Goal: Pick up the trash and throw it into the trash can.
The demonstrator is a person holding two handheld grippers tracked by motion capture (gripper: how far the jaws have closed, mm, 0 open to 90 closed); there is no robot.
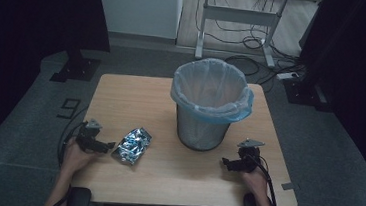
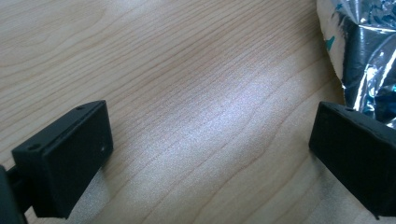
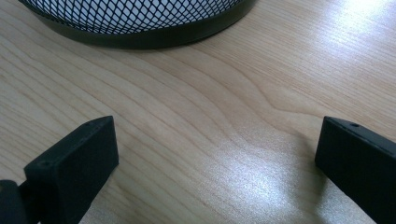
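Note:
A crumpled silver and blue foil bag (image 1: pixel 132 145) lies on the wooden table (image 1: pixel 136 99), left of centre near the front. My left gripper (image 1: pixel 106 146) rests just to its left, open, jaws wide over bare wood. In the left gripper view the foil bag (image 2: pixel 366 56) sits at the upper right, just beyond the right jaw and not between the two. A black mesh bin (image 1: pixel 208 105) with a clear and blue liner stands in the middle of the table. My right gripper (image 1: pixel 227 162) lies open at the front right, with the mesh bin's base (image 3: pixel 140 25) ahead of its jaws.
A hand holds each gripper at the table's front edge. Cables trail from both grippers over that edge. Beyond the table are a grey floor, a white desk frame (image 1: pixel 238 17) with loose cables, and dark stands at both sides.

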